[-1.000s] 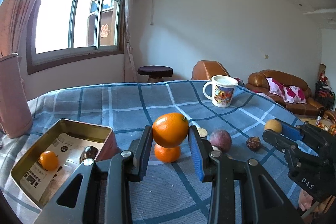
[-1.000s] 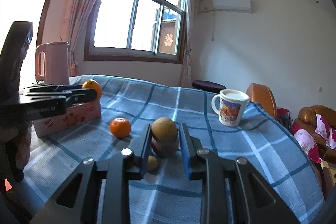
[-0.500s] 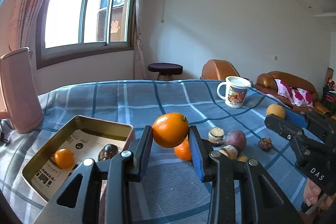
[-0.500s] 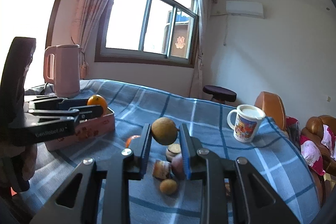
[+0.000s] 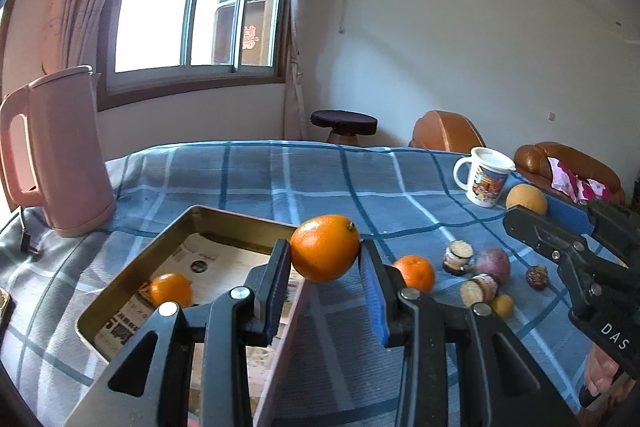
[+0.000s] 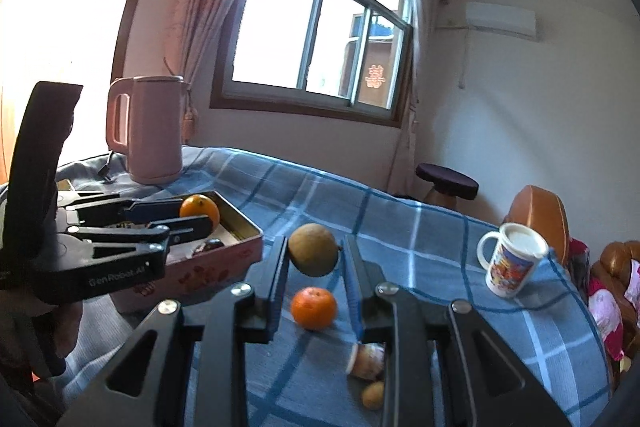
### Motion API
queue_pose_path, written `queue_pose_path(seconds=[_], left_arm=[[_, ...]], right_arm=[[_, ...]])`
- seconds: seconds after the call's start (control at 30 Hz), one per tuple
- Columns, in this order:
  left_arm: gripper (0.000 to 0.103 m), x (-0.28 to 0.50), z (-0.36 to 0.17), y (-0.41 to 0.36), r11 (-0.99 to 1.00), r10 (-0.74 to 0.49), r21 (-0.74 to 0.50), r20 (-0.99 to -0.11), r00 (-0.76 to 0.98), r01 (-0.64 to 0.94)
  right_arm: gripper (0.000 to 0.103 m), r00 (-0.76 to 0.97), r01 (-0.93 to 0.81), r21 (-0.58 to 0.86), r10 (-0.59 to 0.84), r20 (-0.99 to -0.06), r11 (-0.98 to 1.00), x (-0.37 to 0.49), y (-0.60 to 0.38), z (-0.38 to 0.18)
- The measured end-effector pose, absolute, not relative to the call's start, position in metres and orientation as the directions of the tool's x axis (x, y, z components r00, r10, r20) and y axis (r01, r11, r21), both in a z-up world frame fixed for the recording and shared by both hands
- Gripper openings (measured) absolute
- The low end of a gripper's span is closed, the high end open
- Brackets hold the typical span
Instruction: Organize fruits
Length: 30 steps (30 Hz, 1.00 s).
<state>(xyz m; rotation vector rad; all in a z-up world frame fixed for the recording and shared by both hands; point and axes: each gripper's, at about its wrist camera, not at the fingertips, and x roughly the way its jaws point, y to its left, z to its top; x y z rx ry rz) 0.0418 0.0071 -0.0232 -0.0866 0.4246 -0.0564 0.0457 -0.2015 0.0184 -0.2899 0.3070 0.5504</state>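
My left gripper (image 5: 325,259) is shut on a large orange (image 5: 325,247) and holds it over the near right edge of a gold tin box (image 5: 136,267), which holds a small orange (image 5: 170,289). My right gripper (image 6: 314,259) is shut on a brown-yellow round fruit (image 6: 313,249), held above the table. The right gripper also shows at the right of the left wrist view (image 5: 524,205). A loose tangerine (image 5: 416,271) lies on the blue plaid cloth, with a purple fruit (image 5: 492,262), a dark small fruit (image 5: 537,277) and a small yellow fruit (image 5: 502,305) nearby.
A pink kettle (image 5: 60,155) stands at the back left beside the tin. A printed mug (image 5: 486,183) stands at the back right. Two small jars (image 5: 458,257) lie among the fruits. A stool (image 5: 344,121) and brown sofas stand beyond the table.
Both grippers have swung left toward the tin with their fruits. The large orange is now over the tin's edge; the right gripper's fruit has risen above the loose tangerine.
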Motion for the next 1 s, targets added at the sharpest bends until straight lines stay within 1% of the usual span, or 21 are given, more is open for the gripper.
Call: queue_pose_path(seconds=[0.5, 1.0], left_arm=[[0.037, 0.039, -0.028, 0.048, 0.994, 0.019, -0.089, -0.436, 0.900, -0.064], [0.037, 0.038, -0.035, 0.087, 0.986, 0.074, -0.098, -0.467, 0.881, -0.135]], right_arm=[[0.029, 0.755, -0.632, -0.227, 0.524, -0.394, 0.741, 0.053, -0.142, 0.017], [0.029, 0.696, -0.698, -0.224, 0.572, -0.433, 0.680, 0.056, -0.093, 0.008]])
